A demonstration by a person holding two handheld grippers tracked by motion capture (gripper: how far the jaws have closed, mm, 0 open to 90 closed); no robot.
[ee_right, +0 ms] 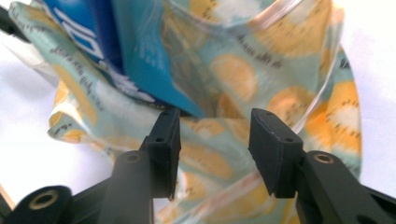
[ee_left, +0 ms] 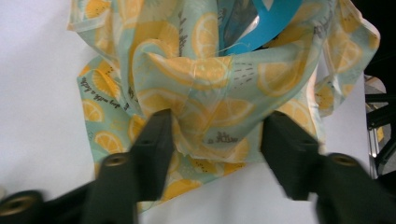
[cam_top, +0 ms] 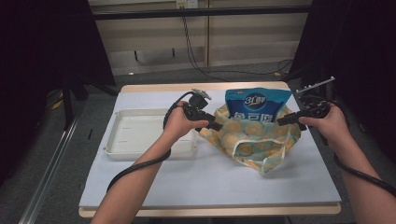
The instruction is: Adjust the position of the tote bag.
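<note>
White tabletop [cam_top: 196, 182] mid-frame: both grippers, left [cam_top: 215, 125] and right [cam_top: 283, 120], spread, should re-pinch the lemon-print bag [cam_top: 252, 140] rims evenly around the blue pouch [cam_top: 256, 103].

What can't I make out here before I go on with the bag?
- Blue pouch: its lower part is hidden inside the lemon-print bag in the high view.
- Pouch lettering: too small in the high view, cut off by fabric in the right gripper view.
- Bag's inside bottom: covered by folds in the left gripper view.
- White tray: near corner hidden by the left forearm.
</note>
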